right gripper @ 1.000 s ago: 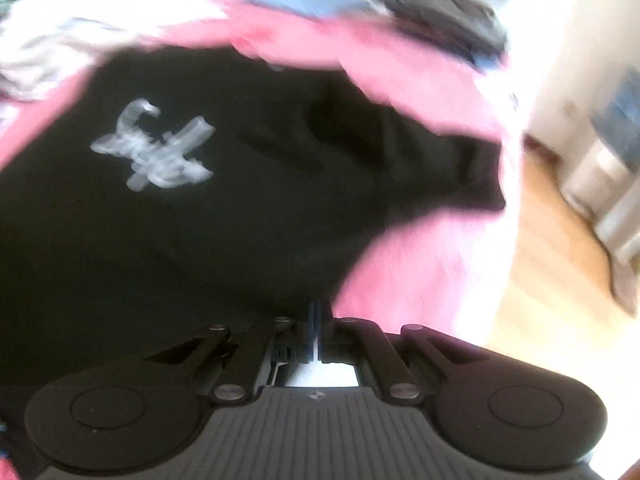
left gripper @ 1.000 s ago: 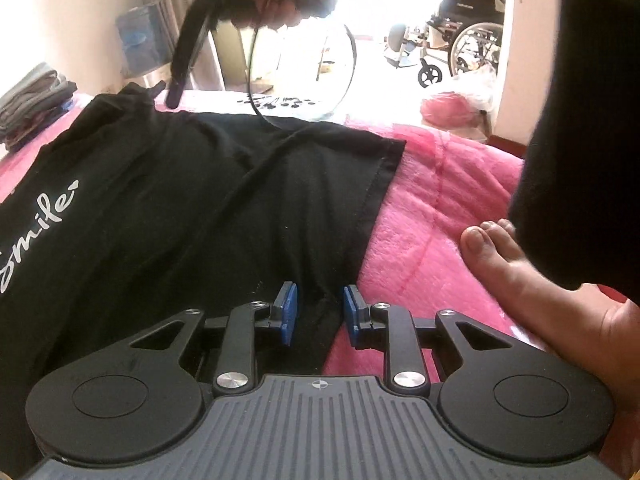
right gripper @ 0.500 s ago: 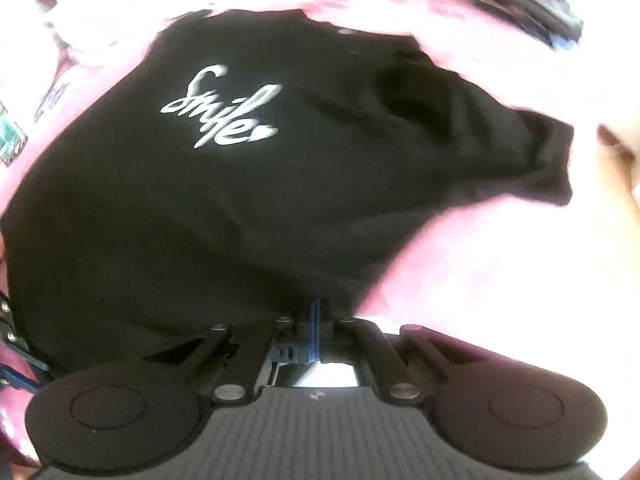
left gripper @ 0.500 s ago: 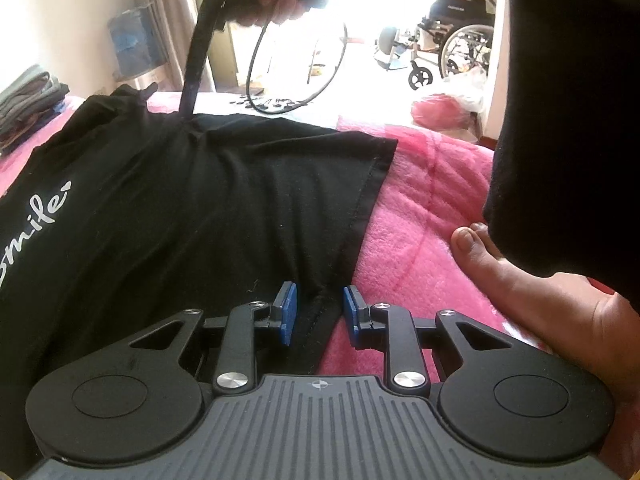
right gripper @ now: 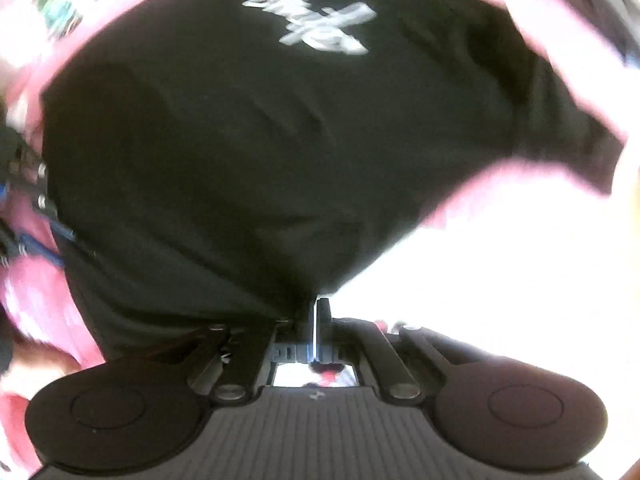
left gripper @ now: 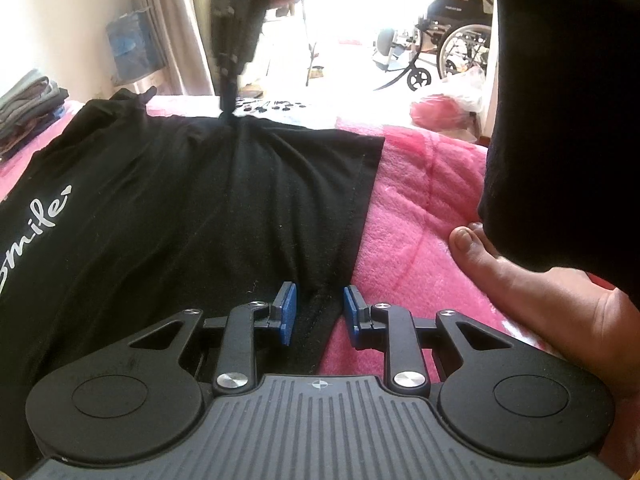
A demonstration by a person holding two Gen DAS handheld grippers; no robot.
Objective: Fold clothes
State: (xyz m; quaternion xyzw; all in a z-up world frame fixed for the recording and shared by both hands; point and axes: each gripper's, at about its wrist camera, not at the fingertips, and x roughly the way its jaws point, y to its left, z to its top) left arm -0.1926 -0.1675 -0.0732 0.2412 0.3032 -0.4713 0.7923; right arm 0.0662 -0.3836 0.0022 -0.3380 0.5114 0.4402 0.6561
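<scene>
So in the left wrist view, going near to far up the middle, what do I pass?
left gripper, open → black T-shirt → right gripper, shut on the shirt's far edge → bright doorway.

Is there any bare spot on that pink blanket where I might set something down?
Yes: the blanket is bare between the shirt hem and the foot. The far left corner is crowded with stacked clothes. The shirt covers the middle, with the right gripper shut on it and the left gripper open over its hem.
</scene>
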